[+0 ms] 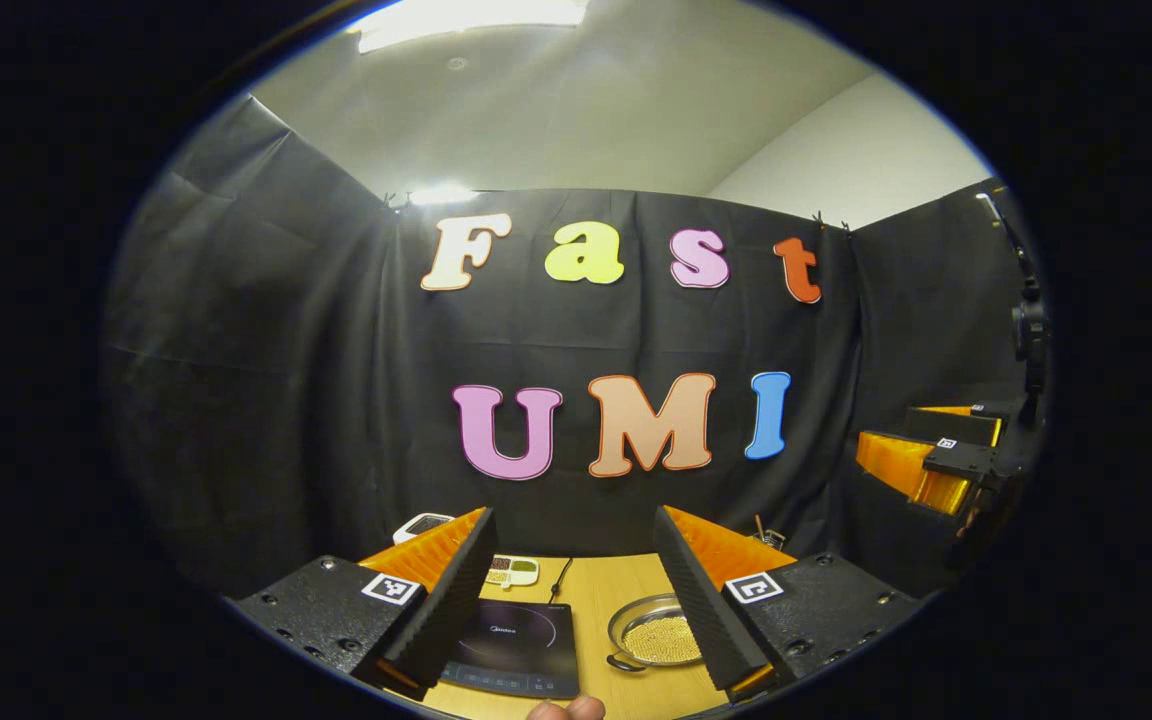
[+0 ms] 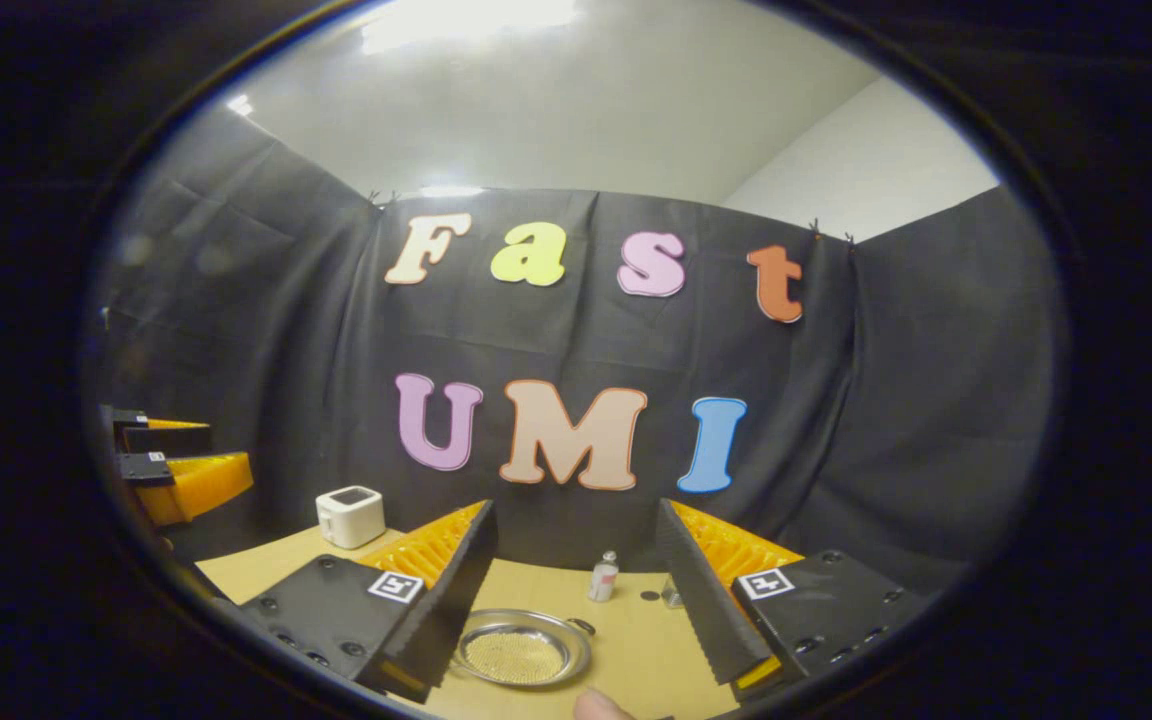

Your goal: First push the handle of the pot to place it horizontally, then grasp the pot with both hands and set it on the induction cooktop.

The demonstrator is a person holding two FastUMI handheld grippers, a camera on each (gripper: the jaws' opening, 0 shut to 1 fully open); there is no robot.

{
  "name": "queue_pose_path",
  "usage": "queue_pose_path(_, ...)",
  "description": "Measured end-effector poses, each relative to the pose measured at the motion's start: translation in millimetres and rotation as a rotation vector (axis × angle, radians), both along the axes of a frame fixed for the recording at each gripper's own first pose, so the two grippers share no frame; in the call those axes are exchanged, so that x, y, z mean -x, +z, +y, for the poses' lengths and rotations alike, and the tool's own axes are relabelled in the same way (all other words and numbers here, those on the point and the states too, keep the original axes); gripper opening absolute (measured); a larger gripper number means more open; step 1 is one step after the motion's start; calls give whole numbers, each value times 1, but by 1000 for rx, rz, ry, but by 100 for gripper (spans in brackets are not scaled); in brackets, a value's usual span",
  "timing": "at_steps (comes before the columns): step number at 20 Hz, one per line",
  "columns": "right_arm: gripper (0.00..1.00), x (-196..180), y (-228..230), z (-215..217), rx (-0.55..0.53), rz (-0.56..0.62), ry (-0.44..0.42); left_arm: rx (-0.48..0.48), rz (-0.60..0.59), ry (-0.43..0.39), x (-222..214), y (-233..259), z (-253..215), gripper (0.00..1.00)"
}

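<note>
Both grippers, left (image 1: 576, 590) and right (image 2: 576, 590), hang released above the table (image 2: 636, 640), pot (image 2: 521, 650) beside induction cooktop (image 1: 516, 645).

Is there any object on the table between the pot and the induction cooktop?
Nothing visible stands between them. In the left gripper view the pot sits on the table just beside the induction cooktop, with only bare wood in the gap. A cable runs behind the cooktop, away from that gap.

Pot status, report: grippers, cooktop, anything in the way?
Both grippers open, left gripper and right gripper raised above the table. Pot ungrasped, right of induction cooktop. Path between them bare.
</note>
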State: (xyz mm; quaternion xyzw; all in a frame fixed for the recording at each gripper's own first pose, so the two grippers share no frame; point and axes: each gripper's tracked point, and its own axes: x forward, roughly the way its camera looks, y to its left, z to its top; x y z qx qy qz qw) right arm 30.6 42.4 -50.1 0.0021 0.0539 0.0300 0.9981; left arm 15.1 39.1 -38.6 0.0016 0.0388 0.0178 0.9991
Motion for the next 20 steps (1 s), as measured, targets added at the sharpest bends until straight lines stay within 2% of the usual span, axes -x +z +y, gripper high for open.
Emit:
queue_pose_path(1, 90, -6, -5, -1, -1, 11, 11, -3, 11, 2, -5, -6, -1, 92)
queue_pose_path(2, 88, -12, -6, 0, -7, 8, 21, -1, 7, -2, -11, -5, -4, 95)
queue_pose_path(3, 88, -20, -6, -3, -15, 1, 21, 1, 0, -4, -18, -2, -8, 92)
queue_pose_path(4, 88, -25, -10, -8, -21, 6, 16, 1, 5, -1, -24, -4, -10, 95)
queue_pose_path(5, 83, -32, -15, -9, -28, 13, 25, 0, 10, 4, -29, -7, -10, 95)
queue_pose_path(6, 74, -39, -17, -7, -36, 12, 41, 0, 11, 11, -34, -6, -10, 95)
queue_pose_path(8, 72, -54, -22, -13, -25, -10, 42, -6, 10, 30, -41, -8, -10, 92)
queue_pose_path(9, 62, -61, -25, -16, -19, -16, 41, -14, 13, 43, -45, -9, -10, 95)
queue_pose_path(11, 48, -71, -39, -12, -31, -2, 63, -23, 28, 56, -49, -14, -11, 92)
queue_pose_path(12, 41, -75, -42, -11, -36, 2, 66, -21, 21, 53, -53, -14, -14, 96)
queue_pose_path(14, 34, -83, -52, -13, -50, 19, 58, -20, 43, 37, -60, -23, -18, 92)
queue_pose_path(17, 34, -89, -73, 2, -56, 68, 81, -7, 43, 6, -81, -32, -19, 96)
queue_pose_path(18, 12, -92, -82, 8, -38, 97, 88, 5, 36, -5, -89, -33, -17, 95)
queue_pose_path(19, 8, -95, -88, 18, -35, 113, 97, 20, 34, -18, -98, -36, -15, 95)
queue_pose_path(20, 9, -98, -96, 29, -44, 133, 109, 31, 35, -35, -105, -39, -12, 93)
